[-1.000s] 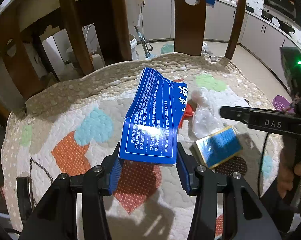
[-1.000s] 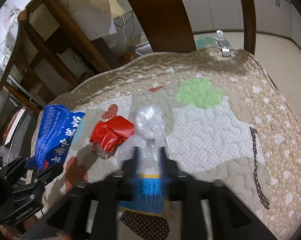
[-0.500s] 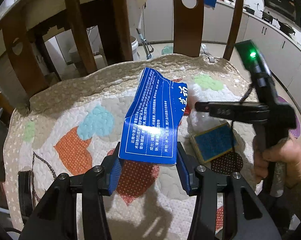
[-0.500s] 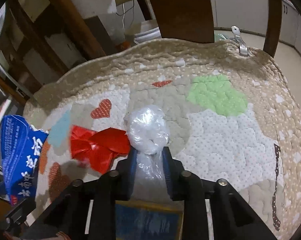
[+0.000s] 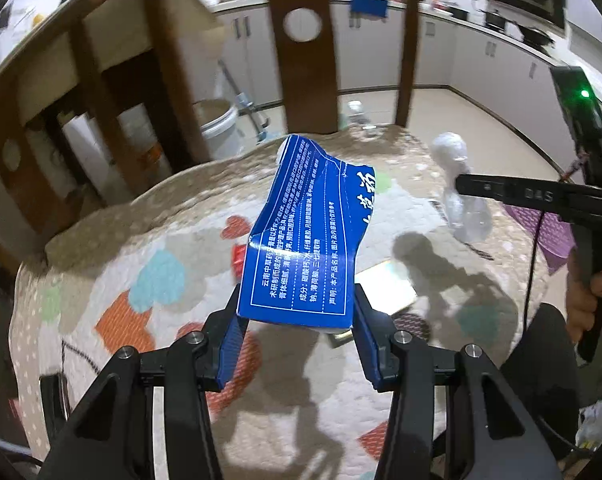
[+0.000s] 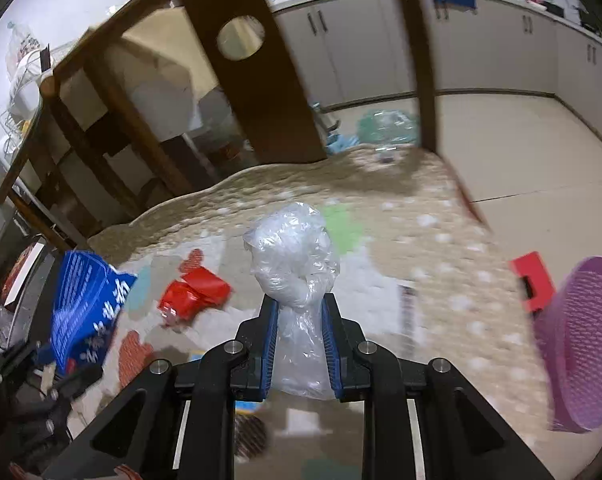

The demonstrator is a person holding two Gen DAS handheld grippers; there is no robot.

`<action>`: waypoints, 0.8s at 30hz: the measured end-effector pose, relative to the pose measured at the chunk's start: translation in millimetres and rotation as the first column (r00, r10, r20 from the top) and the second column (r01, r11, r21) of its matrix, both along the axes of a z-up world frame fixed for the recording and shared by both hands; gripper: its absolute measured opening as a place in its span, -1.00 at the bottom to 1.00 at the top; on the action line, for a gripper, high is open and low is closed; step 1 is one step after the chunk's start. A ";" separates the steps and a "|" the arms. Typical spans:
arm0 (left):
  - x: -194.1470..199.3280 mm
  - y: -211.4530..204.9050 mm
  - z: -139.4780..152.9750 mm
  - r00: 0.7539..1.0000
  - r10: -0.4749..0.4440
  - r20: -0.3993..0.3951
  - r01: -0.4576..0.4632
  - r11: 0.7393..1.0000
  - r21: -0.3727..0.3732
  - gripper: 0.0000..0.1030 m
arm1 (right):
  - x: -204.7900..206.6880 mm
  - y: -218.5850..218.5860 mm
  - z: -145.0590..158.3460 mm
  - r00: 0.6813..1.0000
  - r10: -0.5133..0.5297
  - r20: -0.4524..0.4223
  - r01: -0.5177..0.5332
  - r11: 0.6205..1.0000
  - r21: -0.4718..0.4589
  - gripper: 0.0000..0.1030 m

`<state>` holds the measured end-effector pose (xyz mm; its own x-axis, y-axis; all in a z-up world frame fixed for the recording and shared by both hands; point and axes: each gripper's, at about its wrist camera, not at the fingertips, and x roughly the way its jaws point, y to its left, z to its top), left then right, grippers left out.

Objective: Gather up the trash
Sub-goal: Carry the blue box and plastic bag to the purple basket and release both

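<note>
My left gripper (image 5: 297,328) is shut on a crumpled blue carton (image 5: 309,236) and holds it above the quilted cushion (image 5: 149,240). My right gripper (image 6: 299,320) is shut on a clear plastic bag (image 6: 293,256), lifted off the cushion; the bag also shows in the left wrist view (image 5: 457,184). A red wrapper (image 6: 193,296) lies on the cushion, left of the bag. The blue carton shows at the left of the right wrist view (image 6: 85,304). A flat blue box (image 5: 385,284) lies on the cushion, partly hidden by the carton.
A purple mesh basket (image 6: 577,344) stands at the right with a red object (image 6: 531,280) beside it. The wooden chair back (image 6: 253,80) rises behind the cushion. A white bucket (image 5: 217,124) and kitchen cabinets (image 6: 461,44) lie beyond.
Both grippers have risen. The right gripper has lifted the plastic bag off the cushion and swung right, bringing the purple basket into view. The left still holds the blue carton.
</note>
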<state>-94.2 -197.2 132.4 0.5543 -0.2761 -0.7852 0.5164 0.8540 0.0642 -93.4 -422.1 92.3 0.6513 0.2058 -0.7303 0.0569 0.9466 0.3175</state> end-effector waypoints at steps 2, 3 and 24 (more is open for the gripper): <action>-4.4 -12.1 2.9 1.000 -0.031 0.003 0.031 1.000 -0.003 -0.07 | -16.0 -18.6 4.1 1.000 -0.027 0.004 0.027 1.000 -0.014 -0.55; -6.1 -19.2 4.0 0.999 -0.050 0.002 0.050 0.999 -0.006 -0.07 | -25.5 -30.1 5.9 0.999 -0.047 0.006 0.048 0.999 -0.020 -0.55; -33.4 -232.6 -2.2 0.912 -0.398 -0.101 0.389 0.916 -0.098 -0.07 | -140.4 -223.5 -15.5 0.888 -0.460 -0.017 0.460 0.887 0.029 -0.55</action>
